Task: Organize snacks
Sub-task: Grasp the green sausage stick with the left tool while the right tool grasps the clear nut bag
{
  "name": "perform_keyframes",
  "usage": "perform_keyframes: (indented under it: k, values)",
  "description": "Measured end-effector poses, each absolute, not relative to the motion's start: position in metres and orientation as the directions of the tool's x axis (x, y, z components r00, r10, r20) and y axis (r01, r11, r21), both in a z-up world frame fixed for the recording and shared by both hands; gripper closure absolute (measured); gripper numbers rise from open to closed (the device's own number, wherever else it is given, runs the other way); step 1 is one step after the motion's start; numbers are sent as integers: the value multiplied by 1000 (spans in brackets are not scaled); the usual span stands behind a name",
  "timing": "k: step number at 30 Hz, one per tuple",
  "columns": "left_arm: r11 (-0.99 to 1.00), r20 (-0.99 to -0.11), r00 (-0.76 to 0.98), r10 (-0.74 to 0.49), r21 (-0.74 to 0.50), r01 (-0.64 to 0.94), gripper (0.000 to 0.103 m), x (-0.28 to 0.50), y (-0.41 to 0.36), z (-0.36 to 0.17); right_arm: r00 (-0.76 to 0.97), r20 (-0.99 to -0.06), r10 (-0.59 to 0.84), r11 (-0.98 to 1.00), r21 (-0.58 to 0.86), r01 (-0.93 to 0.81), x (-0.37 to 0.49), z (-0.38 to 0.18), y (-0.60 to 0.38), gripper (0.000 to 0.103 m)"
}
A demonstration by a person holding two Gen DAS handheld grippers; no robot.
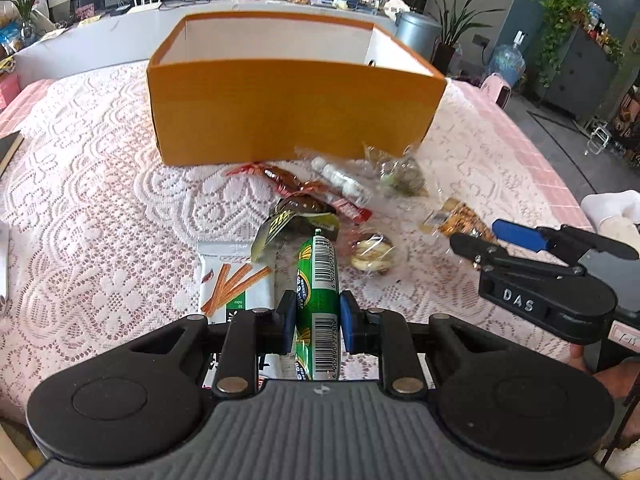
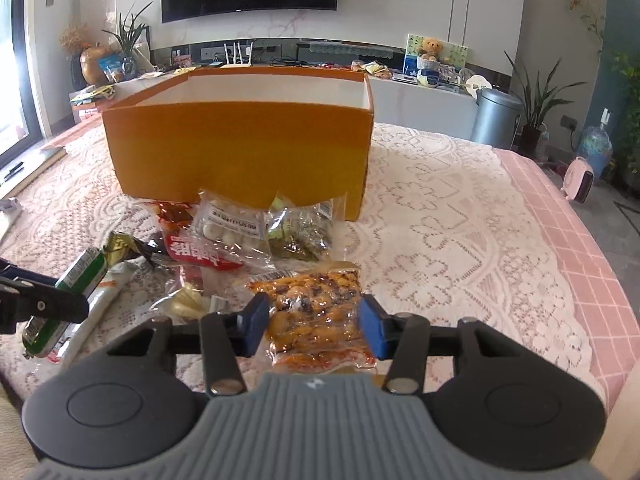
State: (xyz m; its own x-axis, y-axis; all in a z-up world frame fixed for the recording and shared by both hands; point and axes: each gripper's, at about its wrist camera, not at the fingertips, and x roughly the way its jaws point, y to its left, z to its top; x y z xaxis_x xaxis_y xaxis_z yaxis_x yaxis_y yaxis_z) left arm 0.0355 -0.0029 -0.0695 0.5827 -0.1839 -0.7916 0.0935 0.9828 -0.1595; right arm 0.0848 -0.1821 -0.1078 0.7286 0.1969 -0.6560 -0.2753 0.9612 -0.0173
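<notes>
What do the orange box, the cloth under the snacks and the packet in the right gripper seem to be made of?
Orange box: probably cardboard, matte; flat stiff walls, thin edges, white inside.
Cloth: looks like white lace, patterned holes showing pink beneath.
Packet between the right gripper pads: clear glossy plastic film, likely vacuum-sealed; it clings to the orange-brown food and glints.

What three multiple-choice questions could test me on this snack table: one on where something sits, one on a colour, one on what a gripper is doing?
1. Where do the loose snacks lie?
A. inside the box
B. on the lace cloth before the box
C. on the floor

2. What colour is the box outside?
A. orange
B. blue
C. black

3. What is the left gripper doing?
A. hanging open
B. gripping a plant
C. clamping a green sausage

Key: 1 B, packets lie before the box; 2 A, orange walls; 3 C, left gripper pinches the green sausage.
</notes>
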Motion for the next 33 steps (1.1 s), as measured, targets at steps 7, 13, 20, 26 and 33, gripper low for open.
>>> perform_keyframes:
  k: [7, 13, 20, 26, 33]
  values:
    - [980, -765, 614, -194, -177, 88, 79, 27, 0, -53, 738, -632, 236, 956, 15, -293, 70, -90, -180, 56]
    - [980, -736, 649, -191, -175, 89, 79, 30, 3, -35, 779, -564, 273, 942, -6, -334, 57, -58, -172, 61]
    - [982, -697, 693, -186, -160, 103, 79, 46, 3, -10, 790, -530, 306, 933, 1, -361, 73, -25, -169, 103]
    - [976, -712, 669, -214, -181, 119, 79, 51, 4, -23, 739, -607, 292, 939, 37, -341, 91, -46, -174, 103]
    - [973, -766, 603, -223, -214, 88, 78, 53, 8, -52, 693, -674, 257, 960, 98, -262, 90, -78, -198, 60]
